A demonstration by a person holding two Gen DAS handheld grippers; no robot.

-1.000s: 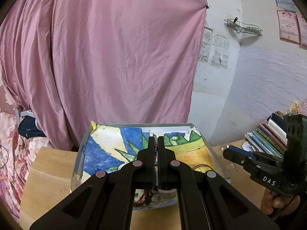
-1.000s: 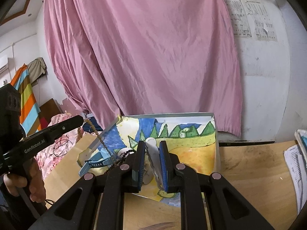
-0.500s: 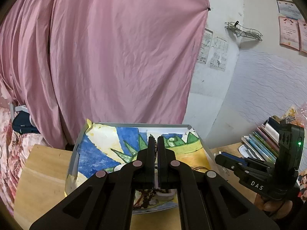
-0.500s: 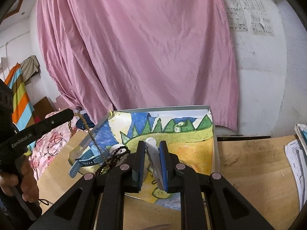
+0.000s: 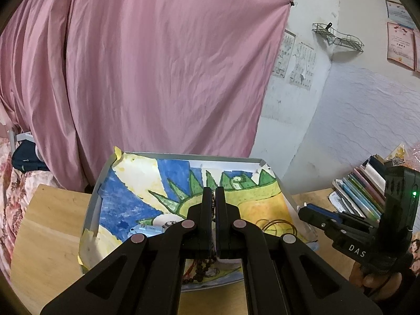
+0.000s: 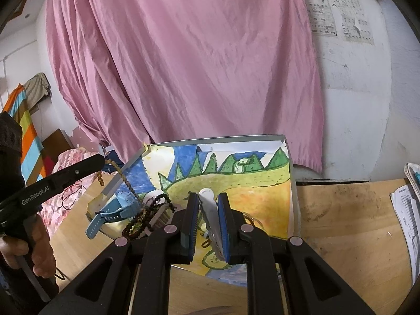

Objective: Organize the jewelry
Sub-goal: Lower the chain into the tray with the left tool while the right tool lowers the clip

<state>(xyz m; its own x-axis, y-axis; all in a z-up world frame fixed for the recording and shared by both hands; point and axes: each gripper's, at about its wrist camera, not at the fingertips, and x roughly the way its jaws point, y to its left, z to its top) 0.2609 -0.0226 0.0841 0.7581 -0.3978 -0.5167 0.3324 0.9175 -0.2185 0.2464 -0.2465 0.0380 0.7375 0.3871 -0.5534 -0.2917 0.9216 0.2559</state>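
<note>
My left gripper (image 5: pixel 213 197) is shut on a brown bead chain (image 5: pixel 199 273) that hangs down between its fingers. In the right wrist view, the left gripper (image 6: pixel 103 160) holds the chain (image 6: pixel 126 181) slanting down toward a white jewelry stand. My right gripper (image 6: pixel 208 202) is shut on the stand's white bar (image 6: pixel 210 210). A blue watch (image 6: pixel 110 215) and dark bead bracelets (image 6: pixel 147 215) hang on the stand's left side. The right gripper (image 5: pixel 302 211) shows at the right of the left wrist view.
A painted picture board (image 5: pixel 236 183) lies on the wooden table (image 5: pixel 52 236) under the stand. Thin wire bangles (image 5: pixel 278 225) rest on it. Books (image 5: pixel 362 191) stand at the right, and papers (image 6: pixel 407 210) lie on the table's right end. A pink curtain hangs behind.
The left gripper, still holding the chain, has risen slightly and drifted left, which drew the chain tauter. The right gripper keeps its hold on the white bar.
</note>
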